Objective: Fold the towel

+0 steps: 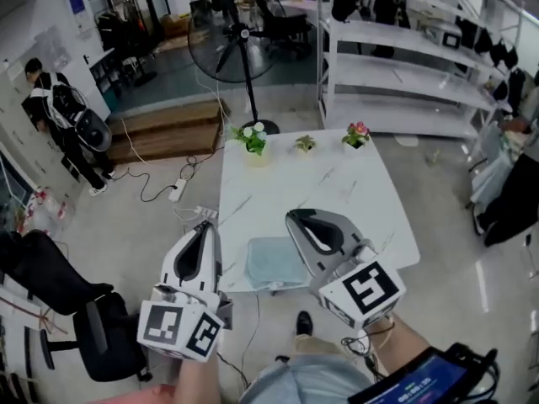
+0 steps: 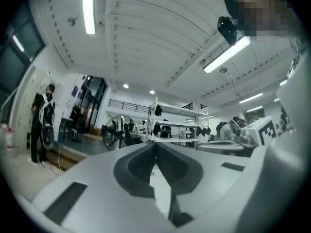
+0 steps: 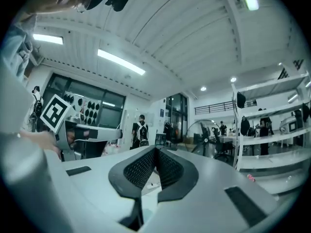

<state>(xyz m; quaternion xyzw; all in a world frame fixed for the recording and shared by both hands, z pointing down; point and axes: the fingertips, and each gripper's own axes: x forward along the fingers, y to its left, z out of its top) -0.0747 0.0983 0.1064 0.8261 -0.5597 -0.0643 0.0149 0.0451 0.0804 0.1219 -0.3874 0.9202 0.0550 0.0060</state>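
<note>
A pale blue towel (image 1: pixel 274 262) lies folded into a small rectangle at the near edge of the white marble table (image 1: pixel 337 183). Both grippers hang raised in the air above that near edge, pointing level toward the room. My left gripper (image 1: pixel 206 226) is to the left of the towel, its jaws pressed together with nothing between them (image 2: pixel 155 143). My right gripper (image 1: pixel 296 217) is over the towel's right side, also shut and holding nothing (image 3: pixel 156 149). Neither gripper touches the towel. In both gripper views only the room and ceiling show past the jaws.
Three small flower pots (image 1: pixel 254 139) (image 1: pixel 305 145) (image 1: pixel 356 135) stand along the table's far edge. Behind it are a standing fan (image 1: pixel 234 36) and white shelving (image 1: pixel 404 66). A black office chair (image 1: pixel 101 326) is at the lower left, a power strip (image 1: pixel 178 190) lies on the floor, and a person (image 1: pixel 59 108) stands at the left.
</note>
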